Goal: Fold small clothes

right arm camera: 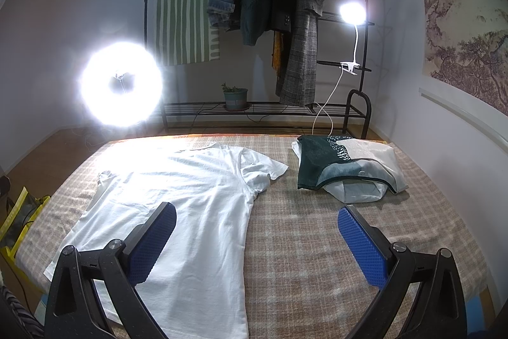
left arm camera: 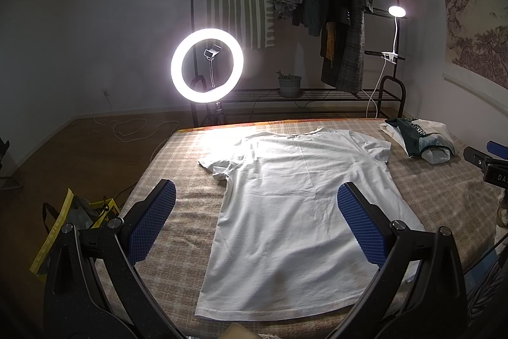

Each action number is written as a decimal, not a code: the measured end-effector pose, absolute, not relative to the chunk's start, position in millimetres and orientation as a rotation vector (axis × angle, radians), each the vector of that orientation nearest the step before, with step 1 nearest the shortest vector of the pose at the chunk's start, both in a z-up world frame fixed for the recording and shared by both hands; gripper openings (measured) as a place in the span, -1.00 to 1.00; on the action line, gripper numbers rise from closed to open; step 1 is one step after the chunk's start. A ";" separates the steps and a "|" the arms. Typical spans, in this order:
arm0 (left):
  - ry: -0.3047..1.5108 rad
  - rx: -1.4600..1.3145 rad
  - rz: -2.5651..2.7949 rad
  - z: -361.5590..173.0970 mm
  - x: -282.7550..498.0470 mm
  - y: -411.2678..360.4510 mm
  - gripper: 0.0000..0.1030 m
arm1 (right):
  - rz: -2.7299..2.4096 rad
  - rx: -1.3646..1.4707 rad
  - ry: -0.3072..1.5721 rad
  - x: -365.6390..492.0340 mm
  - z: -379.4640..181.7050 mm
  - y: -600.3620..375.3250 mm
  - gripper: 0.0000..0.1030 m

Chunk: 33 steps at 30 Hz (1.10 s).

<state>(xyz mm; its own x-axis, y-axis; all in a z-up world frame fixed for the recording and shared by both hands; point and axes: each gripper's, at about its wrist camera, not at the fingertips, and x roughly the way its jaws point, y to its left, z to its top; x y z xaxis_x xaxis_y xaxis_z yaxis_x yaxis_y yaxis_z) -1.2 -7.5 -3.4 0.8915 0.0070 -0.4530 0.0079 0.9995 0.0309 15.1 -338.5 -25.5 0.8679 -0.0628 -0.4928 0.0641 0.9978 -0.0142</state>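
A white T-shirt point(left arm camera: 295, 202) lies spread flat on the checked bedspread point(left arm camera: 177, 212), collar toward the far edge and hem near me. My left gripper point(left arm camera: 256, 196) hovers open above the shirt's lower half, blue pads wide apart, nothing between them. In the right wrist view the same T-shirt point(right arm camera: 190, 205) covers the left half of the bed. My right gripper point(right arm camera: 256, 221) hangs open over the shirt's right edge and the bare bedspread point(right arm camera: 317, 243). The right gripper's black body point(left arm camera: 489, 167) shows at the right edge of the left wrist view.
A folded pile of dark green and white clothes point(right arm camera: 346, 167) sits at the far right of the bed. Behind the bed stand a lit ring light point(left arm camera: 207, 65), a black clothes rack point(right arm camera: 285, 5) with hanging coats, a clip lamp point(right arm camera: 352, 13) and a potted plant point(right arm camera: 235, 97). A yellow bag point(left arm camera: 73, 218) lies on the floor at left.
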 end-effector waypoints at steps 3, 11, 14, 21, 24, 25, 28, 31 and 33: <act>0.470 0.031 0.000 -3.4 -1.4 -7.4 1.00 | -0.066 0.003 0.516 15.2 -25.6 -338.3 0.99; 0.470 0.033 0.001 -3.2 -1.5 -7.6 1.00 | -0.066 0.003 0.516 15.4 -25.6 -338.4 0.99; 0.471 0.032 0.000 -3.4 -1.4 -7.3 1.00 | -0.065 0.003 0.516 15.7 -25.8 -337.9 0.99; 0.476 0.035 0.015 -8.4 -3.0 3.2 1.00 | -0.057 0.001 0.518 16.4 -29.5 -329.0 0.99; 0.488 0.033 0.028 -10.7 -2.7 8.8 1.00 | -0.049 0.001 0.521 19.3 -30.2 -323.7 0.99; 0.495 0.032 0.031 -12.0 -2.3 11.3 1.00 | -0.048 0.002 0.522 20.3 -30.5 -322.7 0.99; 0.522 0.021 0.040 -17.7 0.6 20.0 1.00 | -0.037 -0.003 0.525 25.5 -32.3 -315.7 0.99; 0.556 -0.004 0.061 -27.8 3.3 34.2 1.00 | 0.010 -0.019 0.532 34.2 -35.2 -304.6 0.99; 0.587 -0.033 0.055 -36.9 4.4 46.2 1.00 | 0.042 -0.024 0.549 41.5 -36.8 -296.4 0.96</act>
<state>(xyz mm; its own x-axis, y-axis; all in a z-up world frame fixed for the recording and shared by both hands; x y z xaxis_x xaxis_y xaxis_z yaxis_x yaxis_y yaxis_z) 4.3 46.2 -36.9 0.8314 0.0426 -0.5541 -0.0616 0.9980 -0.0158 41.5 -296.4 -36.8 0.8523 0.0331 -0.5220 -0.0462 0.9989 -0.0121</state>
